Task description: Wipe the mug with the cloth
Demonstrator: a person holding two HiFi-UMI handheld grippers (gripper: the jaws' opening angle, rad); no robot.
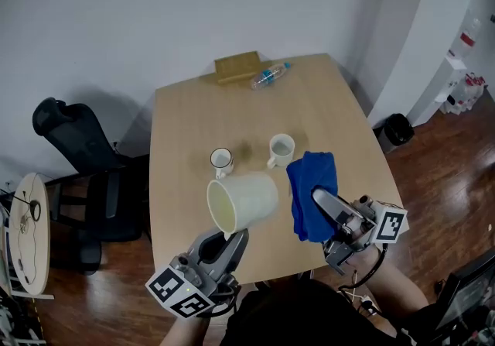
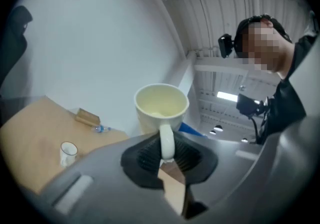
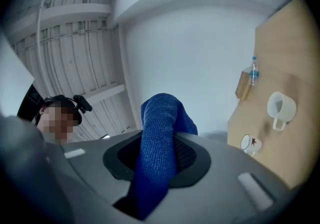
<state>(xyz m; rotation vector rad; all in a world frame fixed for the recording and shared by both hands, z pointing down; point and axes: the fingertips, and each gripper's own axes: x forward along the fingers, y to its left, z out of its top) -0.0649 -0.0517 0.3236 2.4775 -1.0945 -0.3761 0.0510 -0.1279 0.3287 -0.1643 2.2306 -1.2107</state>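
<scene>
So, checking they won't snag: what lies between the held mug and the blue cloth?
Nothing; the head view shows only table between mug and cloth.

Ahead of left gripper (image 1: 234,238): the way is blocked by the held cream mug (image 1: 242,201); a small dark-rimmed mug (image 1: 221,159) is set just beyond.
Ahead of right gripper (image 1: 319,197): the path is filled by the gripped blue cloth (image 1: 313,186); a white mug (image 1: 281,149) is set beyond, leftward.
Between grippers: only a narrow gap is left.
Farther ahead: bare table (image 1: 186,116) is left open up to a wooden block (image 1: 238,66) and bottle (image 1: 270,76).
Left of left gripper: an office chair (image 1: 85,151) is parked past the edge.
</scene>
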